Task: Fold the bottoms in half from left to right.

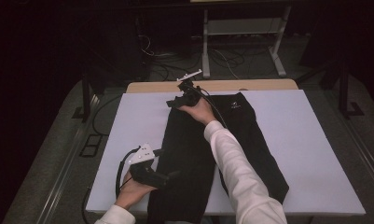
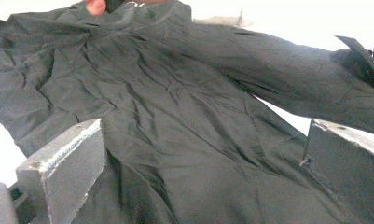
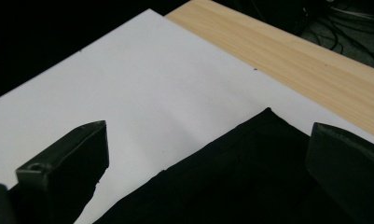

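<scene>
A black garment (image 1: 194, 154) with a small white logo (image 1: 234, 106) lies lengthwise on the white board (image 1: 306, 140), its near end reaching the board's front edge. My left gripper (image 1: 173, 176) is at the garment's near left edge, jaws open and pointing over the wrinkled cloth (image 2: 175, 102); nothing is between them (image 2: 201, 154). My right gripper (image 1: 172, 103) sits at the garment's far left corner. Its jaws stand open (image 3: 208, 149) above that corner of black cloth (image 3: 240, 177) and the white board (image 3: 128, 84).
A strip of wooden tabletop (image 1: 222, 86) shows beyond the board's far edge (image 3: 287, 60). Behind the table stand a white metal frame (image 1: 205, 46) and loose cables (image 1: 226, 58) on the floor. Dark stands flank the table on both sides.
</scene>
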Available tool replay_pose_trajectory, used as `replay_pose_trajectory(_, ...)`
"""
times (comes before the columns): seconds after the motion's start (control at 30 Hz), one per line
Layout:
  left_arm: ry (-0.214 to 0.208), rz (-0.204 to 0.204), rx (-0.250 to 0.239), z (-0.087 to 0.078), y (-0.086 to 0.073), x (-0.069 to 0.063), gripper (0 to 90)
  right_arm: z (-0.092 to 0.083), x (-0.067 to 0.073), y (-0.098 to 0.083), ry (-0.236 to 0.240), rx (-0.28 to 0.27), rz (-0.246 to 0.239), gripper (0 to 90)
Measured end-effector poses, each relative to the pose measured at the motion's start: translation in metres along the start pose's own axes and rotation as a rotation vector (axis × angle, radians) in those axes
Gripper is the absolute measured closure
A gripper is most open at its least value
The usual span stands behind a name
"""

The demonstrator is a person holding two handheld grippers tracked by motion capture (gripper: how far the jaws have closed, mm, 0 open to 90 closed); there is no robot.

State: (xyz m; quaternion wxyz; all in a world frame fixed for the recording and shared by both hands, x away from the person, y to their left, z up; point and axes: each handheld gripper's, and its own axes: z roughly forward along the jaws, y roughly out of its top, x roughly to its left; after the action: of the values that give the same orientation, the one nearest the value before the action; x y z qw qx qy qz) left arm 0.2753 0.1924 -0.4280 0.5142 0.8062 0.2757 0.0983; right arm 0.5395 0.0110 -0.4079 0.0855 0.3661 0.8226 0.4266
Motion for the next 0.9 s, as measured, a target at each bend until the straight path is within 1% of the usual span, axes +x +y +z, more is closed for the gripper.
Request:
replay_pose_trajectory(0.1,0.000,0.002,-0.002,0.000,0.000,0.000,0.0,0.006,0.001,0.000,-0.004,0.010,0.003,0.2)
replay_pose_trajectory(0.17,-0.001,0.002,-0.001,0.000,0.000,0.000,0.0,0.010,0.001,-0.002,-0.002,0.008,0.008,3.7)
replay_pose_trajectory(0.3,-0.003,0.002,-0.003,0.000,0.000,0.000,0.0,0.016,0.001,-0.004,-0.020,0.003,0.016,6.6)
replay_pose_trajectory(0.43,-0.003,0.003,-0.002,0.000,0.000,0.001,0.0,0.020,-0.001,-0.006,-0.030,0.007,0.026,11.9)
replay_pose_trajectory(0.53,-0.003,0.003,-0.001,0.000,0.000,0.001,0.0,0.022,-0.003,-0.007,-0.042,0.013,0.036,13.8)
replay_pose_trajectory(0.63,-0.002,0.002,-0.002,0.000,0.000,0.001,0.0,0.024,-0.005,-0.006,-0.053,0.017,0.028,14.9)
replay_pose_trajectory(0.73,-0.003,0.003,-0.001,0.000,0.000,0.001,0.0,0.026,-0.006,-0.007,-0.062,0.023,0.031,19.5)
replay_pose_trajectory(0.83,-0.003,0.004,0.002,0.000,0.000,0.002,0.0,0.029,-0.007,-0.009,-0.067,0.029,0.036,21.5)
replay_pose_trajectory(0.9,-0.004,0.003,0.002,0.000,0.000,0.002,0.0,0.033,-0.006,-0.010,-0.081,0.036,0.038,23.1)
